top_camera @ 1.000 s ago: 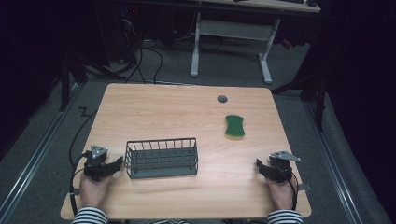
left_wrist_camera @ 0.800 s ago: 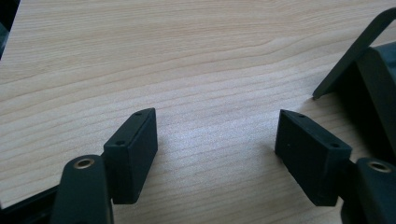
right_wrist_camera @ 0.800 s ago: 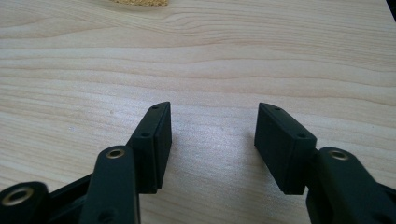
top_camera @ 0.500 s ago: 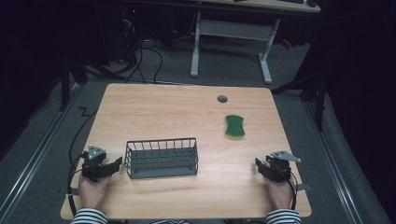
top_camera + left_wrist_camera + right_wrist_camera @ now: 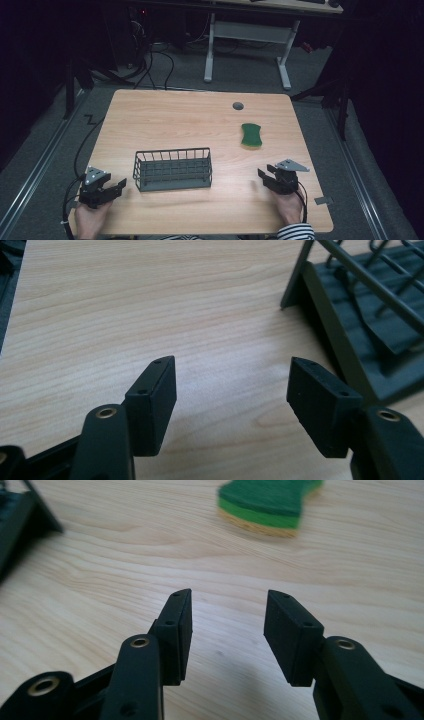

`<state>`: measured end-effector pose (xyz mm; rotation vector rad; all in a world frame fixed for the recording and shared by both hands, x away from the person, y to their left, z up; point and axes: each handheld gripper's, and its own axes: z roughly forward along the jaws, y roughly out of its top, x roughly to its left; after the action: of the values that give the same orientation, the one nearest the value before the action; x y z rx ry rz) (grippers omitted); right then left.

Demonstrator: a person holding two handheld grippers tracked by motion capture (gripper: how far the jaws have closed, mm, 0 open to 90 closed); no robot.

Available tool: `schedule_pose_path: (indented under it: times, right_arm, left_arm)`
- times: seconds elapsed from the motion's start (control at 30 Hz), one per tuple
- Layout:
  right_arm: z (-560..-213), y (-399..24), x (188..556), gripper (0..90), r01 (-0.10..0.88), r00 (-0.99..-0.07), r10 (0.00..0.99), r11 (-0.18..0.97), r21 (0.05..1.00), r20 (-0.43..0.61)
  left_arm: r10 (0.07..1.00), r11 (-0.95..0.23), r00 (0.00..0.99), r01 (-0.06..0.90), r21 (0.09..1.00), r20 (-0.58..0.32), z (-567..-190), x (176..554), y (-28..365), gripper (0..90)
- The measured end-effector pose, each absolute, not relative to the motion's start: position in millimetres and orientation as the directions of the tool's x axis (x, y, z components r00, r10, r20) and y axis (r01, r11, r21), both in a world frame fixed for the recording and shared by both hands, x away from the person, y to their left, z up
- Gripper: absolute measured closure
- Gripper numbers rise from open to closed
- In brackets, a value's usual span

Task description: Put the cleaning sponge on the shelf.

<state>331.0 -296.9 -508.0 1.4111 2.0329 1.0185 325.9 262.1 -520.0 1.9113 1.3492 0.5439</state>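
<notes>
A dark wire basket stands on the wooden table, left of centre near the front. A green sponge with a yellow underside lies to the right of the middle. My left gripper hovers at the front left, just left of the basket, open, its jaws having just been closing with only bare wood between them. At the front right my right gripper is open too and has also been closing on nothing; the sponge lies ahead of it.
A round grey cable grommet sits near the table's far edge. Cables trail off the table's left side to the floor. A white desk frame stands beyond the table.
Both hands have edged forward and slightly up. The right gripper's jaws stand narrower than before.
</notes>
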Motion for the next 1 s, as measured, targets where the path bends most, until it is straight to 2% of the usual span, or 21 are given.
schedule_pose_path:
  times: [0.5,0.73,1.0]
  right_arm:
    - [-500.3,-225.4,334.6,59.5,0.524,-0.610,0.790,0.346,0.778,0.060]
    - [-499.6,-205.8,332.3,61.3,0.500,-0.672,0.738,0.390,0.773,0.063]
    - [-499.4,-185.1,328.7,65.4,0.476,-0.738,0.670,0.436,0.764,0.078]
  left_arm:
    - [0.895,-0.230,0.437,0.617,0.752,-0.085,-513.8,293.4,249.4,39.8]
    - [0.873,-0.255,0.479,0.606,0.753,-0.089,-510.6,289.5,236.1,41.8]
    - [0.849,-0.274,0.518,0.597,0.754,-0.101,-511.6,295.0,219.5,52.1]
